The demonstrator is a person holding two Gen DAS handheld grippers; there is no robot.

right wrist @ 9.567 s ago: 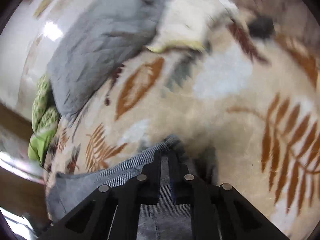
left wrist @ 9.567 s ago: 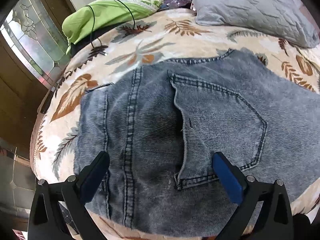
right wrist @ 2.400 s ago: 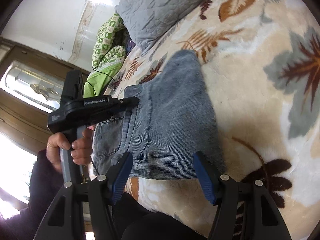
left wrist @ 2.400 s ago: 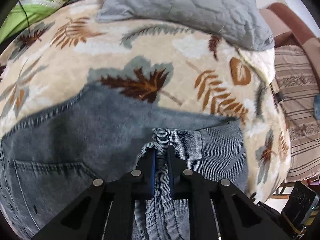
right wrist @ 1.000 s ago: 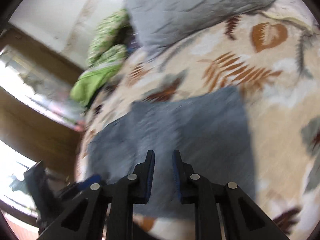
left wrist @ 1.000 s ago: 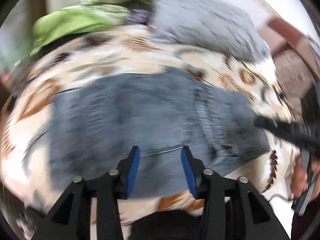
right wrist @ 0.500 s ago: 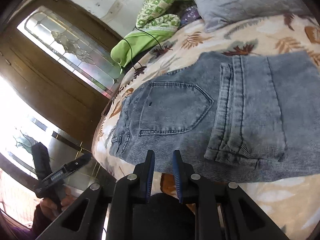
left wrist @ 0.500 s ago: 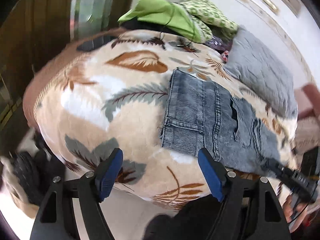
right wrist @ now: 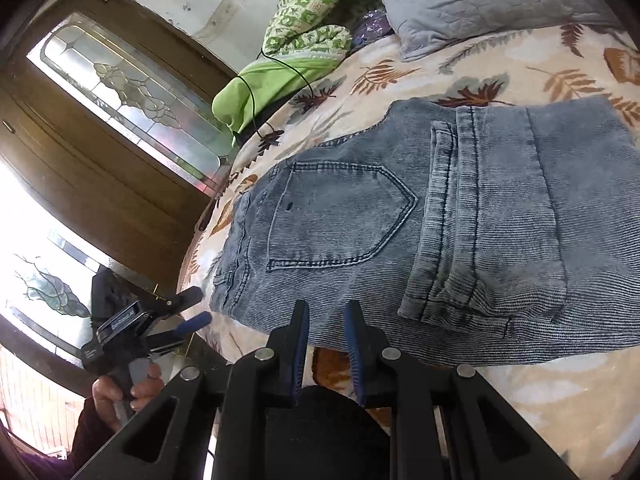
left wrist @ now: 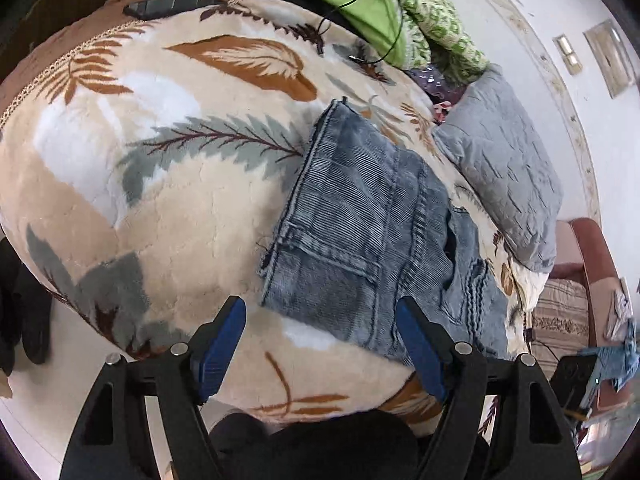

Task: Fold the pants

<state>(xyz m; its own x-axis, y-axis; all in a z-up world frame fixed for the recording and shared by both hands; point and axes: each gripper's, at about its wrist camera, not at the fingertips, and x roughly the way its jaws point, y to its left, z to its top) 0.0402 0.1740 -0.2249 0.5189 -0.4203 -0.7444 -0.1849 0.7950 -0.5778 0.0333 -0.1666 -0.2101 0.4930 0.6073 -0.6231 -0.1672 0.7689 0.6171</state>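
The blue denim pants (left wrist: 376,240) lie folded into a compact rectangle on the leaf-patterned blanket (left wrist: 168,184), back pocket up; they also show in the right wrist view (right wrist: 440,216). My left gripper (left wrist: 320,320) is open and empty, held off the bed's near edge, apart from the pants. It shows from outside in the right wrist view (right wrist: 188,312). My right gripper (right wrist: 326,316) has its jaws nearly together with a narrow gap, holding nothing, just short of the pants' near edge.
A grey quilted pillow (left wrist: 500,168) lies beyond the pants. Green bedding (left wrist: 360,4) with a black cable is piled at the far end. A wooden door with patterned glass (right wrist: 128,96) stands left of the bed. A brown sofa (left wrist: 580,272) is at the right.
Both grippers have let go of the pants and pulled back off the bed. The left gripper has swung left and opened wide. The pants lie folded and still.
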